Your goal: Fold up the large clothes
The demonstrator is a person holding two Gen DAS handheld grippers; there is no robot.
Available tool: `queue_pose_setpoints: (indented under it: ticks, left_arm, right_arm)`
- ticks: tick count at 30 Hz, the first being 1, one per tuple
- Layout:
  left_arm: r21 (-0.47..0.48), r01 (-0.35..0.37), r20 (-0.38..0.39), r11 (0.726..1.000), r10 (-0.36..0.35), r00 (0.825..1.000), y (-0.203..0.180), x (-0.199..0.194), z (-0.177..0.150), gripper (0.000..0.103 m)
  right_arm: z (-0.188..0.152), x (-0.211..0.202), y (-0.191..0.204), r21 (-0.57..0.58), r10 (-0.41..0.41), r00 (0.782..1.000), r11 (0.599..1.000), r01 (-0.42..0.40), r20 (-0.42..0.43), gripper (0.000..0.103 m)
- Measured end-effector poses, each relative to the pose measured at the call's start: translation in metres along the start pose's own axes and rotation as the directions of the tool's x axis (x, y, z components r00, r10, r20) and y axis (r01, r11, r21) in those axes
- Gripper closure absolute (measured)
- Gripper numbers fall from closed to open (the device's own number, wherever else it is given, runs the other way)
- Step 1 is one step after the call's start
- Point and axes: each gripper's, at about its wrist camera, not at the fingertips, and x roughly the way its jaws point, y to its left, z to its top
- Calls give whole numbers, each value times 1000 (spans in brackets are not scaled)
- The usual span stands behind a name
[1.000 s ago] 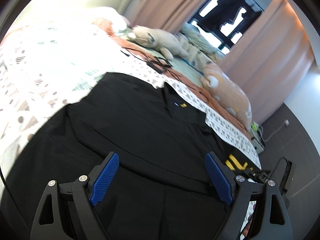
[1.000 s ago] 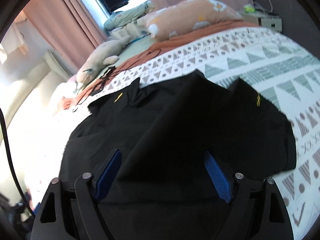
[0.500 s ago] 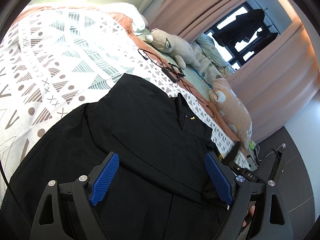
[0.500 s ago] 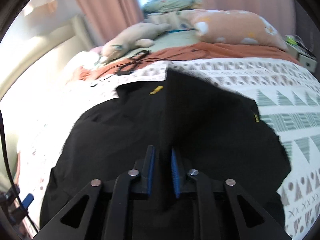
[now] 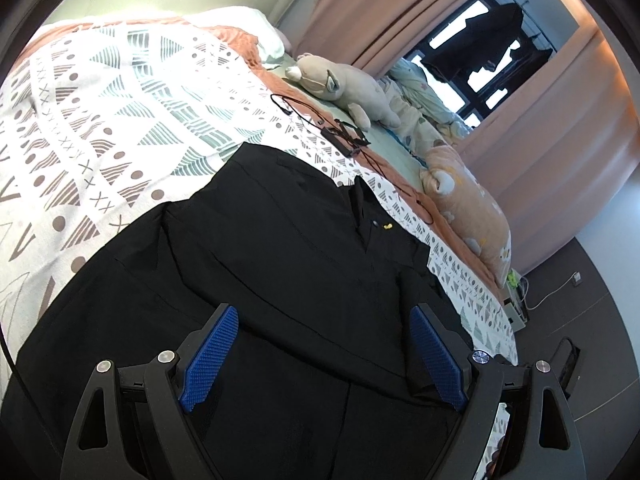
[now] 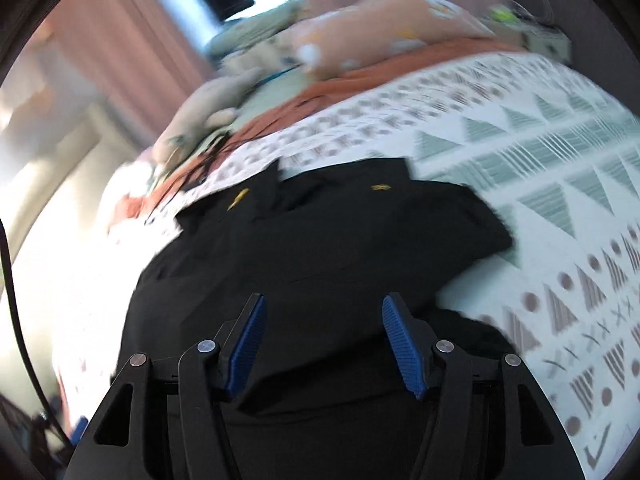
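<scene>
A large black garment with a collar and a small yellow emblem lies spread on a patterned bedspread. My left gripper hovers over its lower part, jaws wide open, nothing between the blue pads. In the blurred right wrist view the same black garment shows one side folded inward. My right gripper sits just above the cloth. Its jaws are opening, and the pads press on nothing.
Plush toys and an orange cushion lie along the far side of the bed, with black cables beside them. Pink curtains frame a dark window. Dark floor lies past the bed's right edge.
The right gripper closed on a fold of the black garment half a second ago, swung sideways, and now stands apart with the cloth dropped. The left gripper stayed wide open and nearly still.
</scene>
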Motion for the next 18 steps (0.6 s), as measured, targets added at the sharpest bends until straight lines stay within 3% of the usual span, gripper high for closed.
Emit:
queue_pose_setpoints:
  ticks: [3, 7, 17, 18]
  left_arm:
    - [15, -18, -9, 1000, 18, 1000, -3, 5, -4, 15]
    - [21, -55, -13, 998, 55, 998, -3, 12, -6, 15]
    - [4, -121, -12, 993, 121, 993, 7, 20, -7, 15]
    - [9, -130, -11, 991, 130, 991, 7, 20, -7, 15]
  right_arm:
    - [4, 9, -34, 86, -30, 1000, 996, 30, -9, 42]
    - [10, 28, -64, 162, -5, 1000, 987, 7, -9, 42]
    - [19, 80, -93, 224, 18, 999, 974, -8, -42, 43]
    - [20, 78, -93, 219, 13, 1000, 976, -7, -24, 51]
